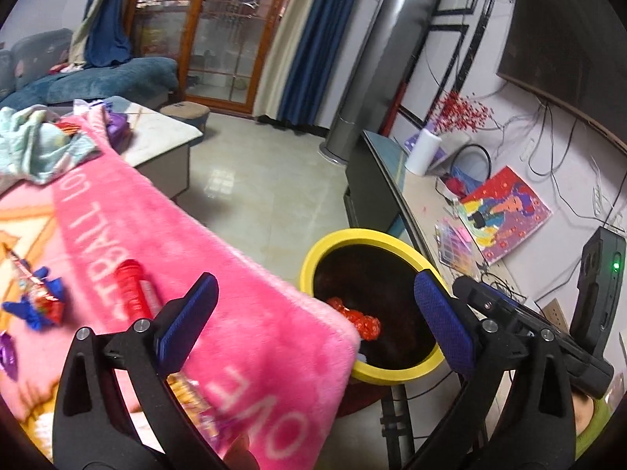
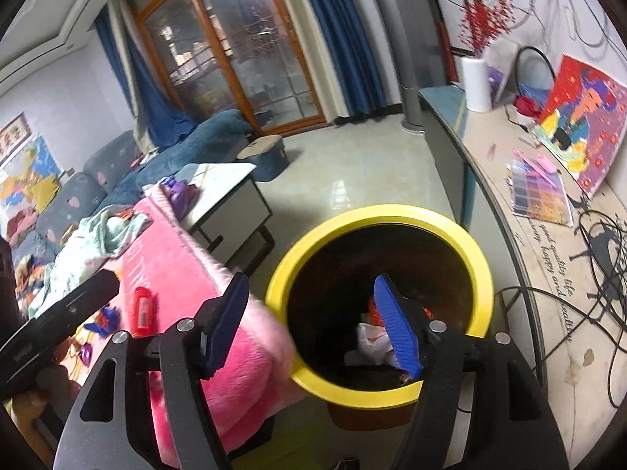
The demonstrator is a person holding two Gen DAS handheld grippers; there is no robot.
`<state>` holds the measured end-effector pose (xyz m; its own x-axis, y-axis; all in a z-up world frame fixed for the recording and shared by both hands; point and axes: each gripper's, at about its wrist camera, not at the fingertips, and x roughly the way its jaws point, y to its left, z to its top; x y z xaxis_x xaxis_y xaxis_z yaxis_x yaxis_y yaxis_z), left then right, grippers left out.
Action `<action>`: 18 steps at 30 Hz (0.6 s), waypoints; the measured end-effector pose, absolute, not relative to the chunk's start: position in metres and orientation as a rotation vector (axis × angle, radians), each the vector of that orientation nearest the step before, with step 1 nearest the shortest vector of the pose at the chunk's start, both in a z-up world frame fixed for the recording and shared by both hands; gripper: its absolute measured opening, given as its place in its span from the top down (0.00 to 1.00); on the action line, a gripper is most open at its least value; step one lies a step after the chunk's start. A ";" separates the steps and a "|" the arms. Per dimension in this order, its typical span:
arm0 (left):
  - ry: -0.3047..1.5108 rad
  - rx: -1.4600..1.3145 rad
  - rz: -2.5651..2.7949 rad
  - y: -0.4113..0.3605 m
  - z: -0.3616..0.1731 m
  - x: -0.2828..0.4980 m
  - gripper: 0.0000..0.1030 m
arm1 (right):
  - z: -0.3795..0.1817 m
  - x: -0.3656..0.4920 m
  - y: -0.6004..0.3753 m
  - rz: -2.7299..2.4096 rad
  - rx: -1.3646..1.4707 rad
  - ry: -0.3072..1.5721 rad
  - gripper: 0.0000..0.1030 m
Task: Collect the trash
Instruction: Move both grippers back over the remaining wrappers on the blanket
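A bin with a yellow rim (image 1: 392, 235) stands on the floor against the corner of a pink blanket (image 1: 243, 313). Inside it lie a red wrapper (image 1: 362, 323) and a crumpled white bag (image 2: 372, 342). My left gripper (image 1: 313, 290) is open and empty, spanning the blanket corner and the bin's mouth. My right gripper (image 2: 311, 288) is open and empty above the bin rim (image 2: 372, 211). On the blanket lie a red tube (image 1: 131, 290), a blue and red wrapper (image 1: 37, 305), a purple wrapper (image 1: 8, 356) and a yellow packet (image 1: 188, 391) partly hidden by my left finger.
A long cabinet (image 2: 548, 274) with cables, a painting (image 2: 580, 117) and a paper roll (image 2: 476, 84) runs along the right. A low table (image 2: 231, 196) and a blue sofa (image 1: 98, 82) stand beyond the blanket. Crumpled clothes (image 1: 35, 149) lie at its far end.
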<state>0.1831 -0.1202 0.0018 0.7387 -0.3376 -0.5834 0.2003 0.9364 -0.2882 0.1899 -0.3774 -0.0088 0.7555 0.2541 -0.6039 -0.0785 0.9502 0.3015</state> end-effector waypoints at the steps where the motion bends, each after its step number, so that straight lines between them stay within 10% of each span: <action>1: 0.671 -0.210 -0.288 -0.117 0.003 0.180 0.11 | -0.007 0.188 -0.373 0.191 0.259 0.690 0.36; 18: 0.589 -0.227 -0.146 -0.054 0.014 0.145 0.11 | 0.007 0.158 -0.296 0.357 0.087 0.656 0.34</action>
<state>0.1450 -0.0541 0.0139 0.8224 -0.2004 -0.5324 0.0714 0.9649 -0.2528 0.1585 -0.2964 0.0069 0.7338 0.3518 -0.5812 -0.2970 0.9355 0.1912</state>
